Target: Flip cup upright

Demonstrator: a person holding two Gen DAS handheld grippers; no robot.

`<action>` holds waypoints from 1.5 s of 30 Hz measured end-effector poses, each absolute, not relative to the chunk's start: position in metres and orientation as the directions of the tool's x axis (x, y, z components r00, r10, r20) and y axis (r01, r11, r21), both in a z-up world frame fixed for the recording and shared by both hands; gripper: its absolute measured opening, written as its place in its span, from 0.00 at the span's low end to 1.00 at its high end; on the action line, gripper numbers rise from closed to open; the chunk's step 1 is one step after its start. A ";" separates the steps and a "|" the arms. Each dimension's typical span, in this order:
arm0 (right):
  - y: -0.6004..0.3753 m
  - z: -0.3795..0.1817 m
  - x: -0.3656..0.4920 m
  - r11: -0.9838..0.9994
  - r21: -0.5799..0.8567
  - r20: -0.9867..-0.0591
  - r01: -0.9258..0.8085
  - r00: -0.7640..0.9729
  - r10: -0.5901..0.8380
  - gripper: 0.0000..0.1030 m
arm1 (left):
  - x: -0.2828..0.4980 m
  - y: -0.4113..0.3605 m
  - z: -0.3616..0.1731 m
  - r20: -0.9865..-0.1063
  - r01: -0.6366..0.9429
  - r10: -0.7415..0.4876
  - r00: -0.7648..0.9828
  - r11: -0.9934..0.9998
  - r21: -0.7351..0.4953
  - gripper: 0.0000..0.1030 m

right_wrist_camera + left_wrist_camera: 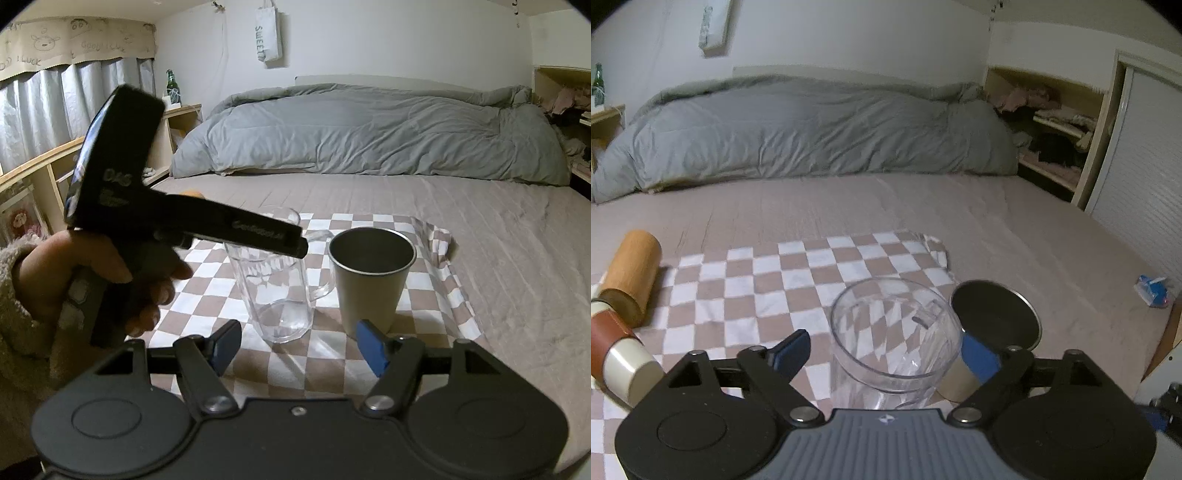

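A clear glass mug (897, 343) stands upright on the checkered cloth (757, 280), mouth up. It also shows in the right wrist view (277, 291), handle to the right. A steel cup (995, 321) stands upright just right of it, and shows in the right wrist view (371, 275) too. My left gripper (886, 356) is open, its jaws on either side of the mug's rim without gripping it. In the right wrist view the left gripper (295, 243) reaches over the mug from the left. My right gripper (301, 349) is open and empty, in front of both cups.
A wooden cylinder (631, 271) and a white bottle with a brown band (617, 347) lie at the cloth's left edge. A grey duvet (369, 129) is bunched at the far end of the bed. A blue packet (1152, 290) lies at the right.
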State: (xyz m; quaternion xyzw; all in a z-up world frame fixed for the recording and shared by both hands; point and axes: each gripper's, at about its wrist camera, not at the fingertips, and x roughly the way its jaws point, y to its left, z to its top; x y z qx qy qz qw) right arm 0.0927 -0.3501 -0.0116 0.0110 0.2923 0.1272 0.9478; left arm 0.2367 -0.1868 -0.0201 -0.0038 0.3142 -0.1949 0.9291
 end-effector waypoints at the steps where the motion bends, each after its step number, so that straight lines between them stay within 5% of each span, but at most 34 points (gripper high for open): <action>1: -0.352 -0.011 0.093 0.968 0.097 -0.546 -0.230 0.801 0.245 0.73 | 0.233 -0.185 -0.017 -0.575 0.363 -0.363 0.733 0.924 -0.121 0.87; 24: -0.334 0.013 0.042 0.985 0.008 -0.335 -0.173 0.928 0.166 0.99 | 0.095 -0.092 0.017 -0.341 0.278 -0.258 0.904 0.960 0.011 1.00; 45: -0.310 -0.002 -0.012 0.994 -0.030 -0.264 -0.109 0.960 0.098 1.00 | 0.022 -0.058 -0.008 -0.289 0.222 -0.209 0.934 0.975 0.013 1.00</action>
